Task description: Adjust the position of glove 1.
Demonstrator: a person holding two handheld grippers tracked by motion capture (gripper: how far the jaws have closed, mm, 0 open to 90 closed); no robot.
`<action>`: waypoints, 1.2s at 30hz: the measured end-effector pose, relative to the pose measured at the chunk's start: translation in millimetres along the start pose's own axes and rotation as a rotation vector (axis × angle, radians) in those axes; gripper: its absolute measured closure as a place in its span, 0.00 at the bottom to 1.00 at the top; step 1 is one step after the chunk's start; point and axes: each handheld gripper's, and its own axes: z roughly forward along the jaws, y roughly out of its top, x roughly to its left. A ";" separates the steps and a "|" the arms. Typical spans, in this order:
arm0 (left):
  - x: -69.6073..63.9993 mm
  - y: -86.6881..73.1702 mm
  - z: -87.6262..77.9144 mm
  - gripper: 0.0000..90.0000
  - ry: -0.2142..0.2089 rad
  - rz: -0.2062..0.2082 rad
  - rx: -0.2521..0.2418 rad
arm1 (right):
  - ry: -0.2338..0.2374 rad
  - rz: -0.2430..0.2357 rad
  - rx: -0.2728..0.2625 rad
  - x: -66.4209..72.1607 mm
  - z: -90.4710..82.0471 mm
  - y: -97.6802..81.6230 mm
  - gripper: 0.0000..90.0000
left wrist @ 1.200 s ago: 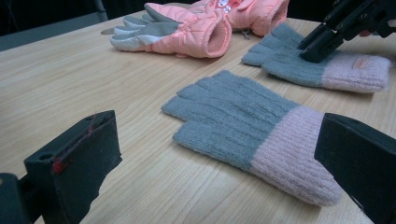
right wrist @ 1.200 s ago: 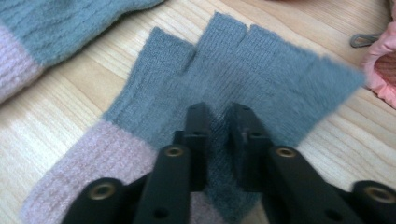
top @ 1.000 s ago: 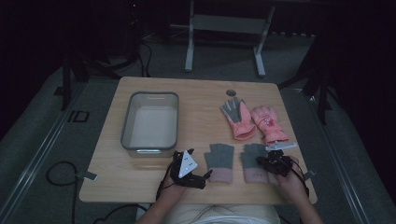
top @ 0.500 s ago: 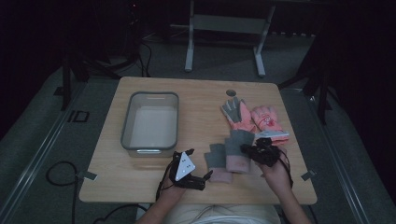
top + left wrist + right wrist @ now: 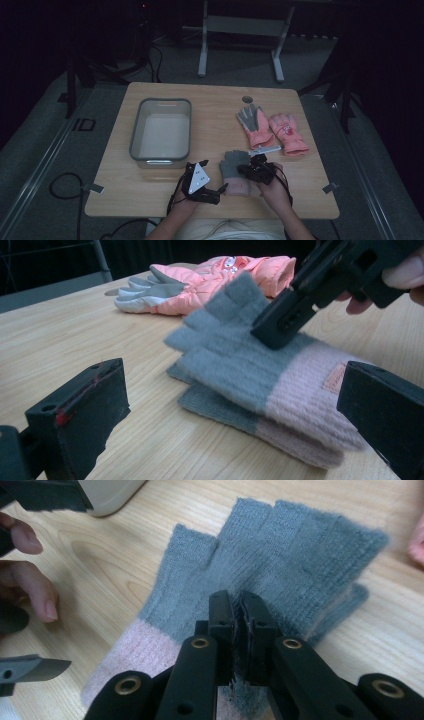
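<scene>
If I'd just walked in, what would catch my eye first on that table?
Probably the right gripper, pinched shut on a grey and pink knitted glove that it holds over its twin at the table's near edge. Behind them lies a bright pink padded pair, and to the left stands a grey bin.

On the counter [image 5: 150,200], a tub [image 5: 161,131] sits at the left. Right of it, toward the far edge, two padded gloves [image 5: 272,129] lie side by side, touching. Near the front edge, one knitted glove [image 5: 235,170] lies on top of another, between the left tongs [image 5: 215,192] and the right tongs [image 5: 245,171]. The right tongs pinch the upper glove.
</scene>
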 end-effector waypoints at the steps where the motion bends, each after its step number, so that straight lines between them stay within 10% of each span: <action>1: -0.1 0.0 0.2 0.00 0.000 0.000 0.002 | 0.000 -0.005 0.005 0.2 1.7 -0.5 0.94; 19: -3.4 -0.6 2.9 0.00 0.044 0.029 -0.005 | -0.025 0.011 0.020 -6.9 16.6 -8.2 0.82; 31: -9.1 21.4 1.5 0.03 -0.132 0.039 0.090 | -0.079 -0.025 -0.063 -47.6 -30.2 5.4 0.72; 36: -21.5 27.9 9.0 0.03 -0.187 0.136 0.169 | -0.042 -0.009 -0.079 -59.2 -28.0 12.5 0.68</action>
